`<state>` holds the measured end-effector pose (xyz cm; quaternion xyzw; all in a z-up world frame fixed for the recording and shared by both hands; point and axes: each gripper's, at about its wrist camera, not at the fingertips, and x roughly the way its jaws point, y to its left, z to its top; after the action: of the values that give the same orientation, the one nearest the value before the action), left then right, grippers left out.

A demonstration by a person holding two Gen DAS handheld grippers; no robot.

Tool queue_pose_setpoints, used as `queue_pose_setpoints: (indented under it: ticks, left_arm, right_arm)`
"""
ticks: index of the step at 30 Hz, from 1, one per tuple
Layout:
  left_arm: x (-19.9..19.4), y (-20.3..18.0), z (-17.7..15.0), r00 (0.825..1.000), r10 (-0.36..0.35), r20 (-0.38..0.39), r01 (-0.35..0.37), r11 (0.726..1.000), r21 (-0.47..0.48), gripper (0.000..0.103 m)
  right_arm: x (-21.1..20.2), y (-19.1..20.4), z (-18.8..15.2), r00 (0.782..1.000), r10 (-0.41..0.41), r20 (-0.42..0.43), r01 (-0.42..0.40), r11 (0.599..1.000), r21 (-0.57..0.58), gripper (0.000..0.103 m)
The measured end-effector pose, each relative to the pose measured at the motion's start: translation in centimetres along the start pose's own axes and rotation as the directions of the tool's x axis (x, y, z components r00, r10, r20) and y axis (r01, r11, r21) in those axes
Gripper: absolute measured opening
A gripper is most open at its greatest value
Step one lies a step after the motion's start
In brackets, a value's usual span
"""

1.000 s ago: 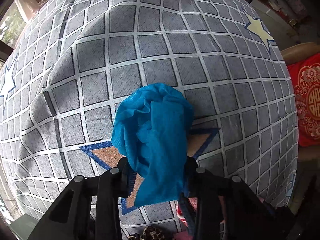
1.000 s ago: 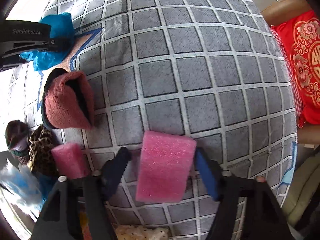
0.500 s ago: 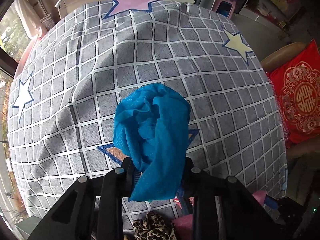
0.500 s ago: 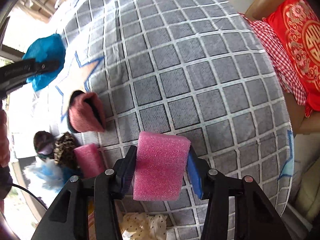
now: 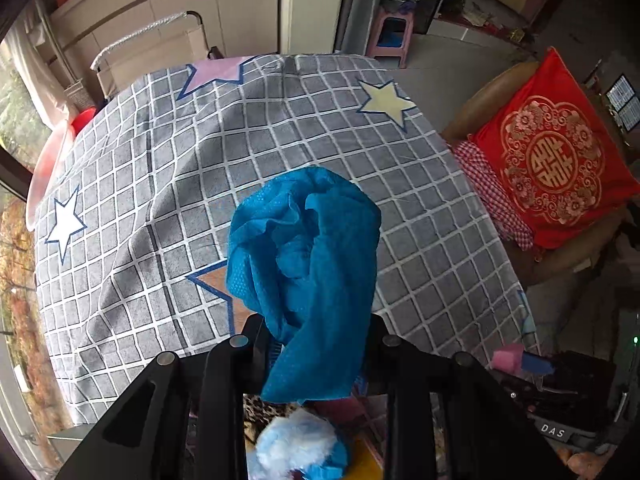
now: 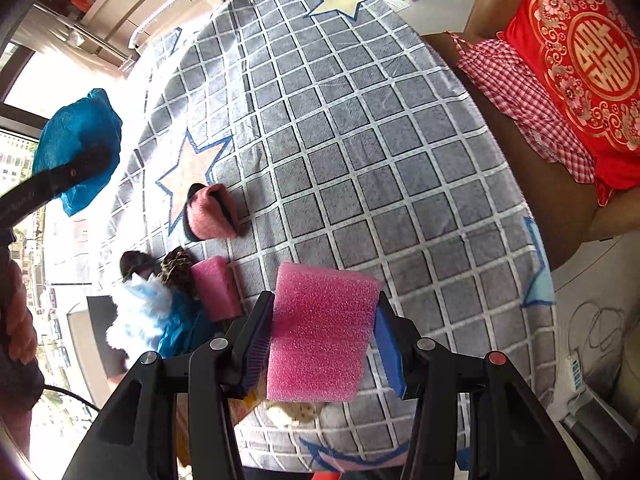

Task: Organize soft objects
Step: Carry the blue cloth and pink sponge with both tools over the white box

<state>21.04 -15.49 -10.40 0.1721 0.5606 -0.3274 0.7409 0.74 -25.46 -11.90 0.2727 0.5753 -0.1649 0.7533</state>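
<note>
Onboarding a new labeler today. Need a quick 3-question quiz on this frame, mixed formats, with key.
1. True or false: the left gripper is shut on a crumpled blue mesh cloth.
2. Multiple choice: what is clamped in the right gripper? A) leopard-print fabric B) pink foam block C) red cushion
3. Fill in: the reddish knit hat lies on the grey checked bedspread beside an orange ____ printed on it.

Key: 1 true; 2 B; 3 star
</note>
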Motion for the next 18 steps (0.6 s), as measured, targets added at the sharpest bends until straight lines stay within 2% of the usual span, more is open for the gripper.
queue_pose_setpoints:
  ticks: [9, 18]
  left_arm:
    - [-6.4, -8.9, -5.5, 0.995, -0.095, 0.022, 0.091, 0.985, 0.149, 0.031]
    - [-10.5, -15.2, -12.8, 0.993, -0.12, -0.001, 0.117, 0.964, 0.238, 0.031]
  right_arm:
    - [-4.7, -1.8, -2.6, 0.999, 0.045, 0.022, -0.044, 0.998, -0.034, 0.05]
    - [-6.8, -3.0, -6.0, 0.997, 0.074, 0.005, -0.073, 0.991, -0.109, 0.05]
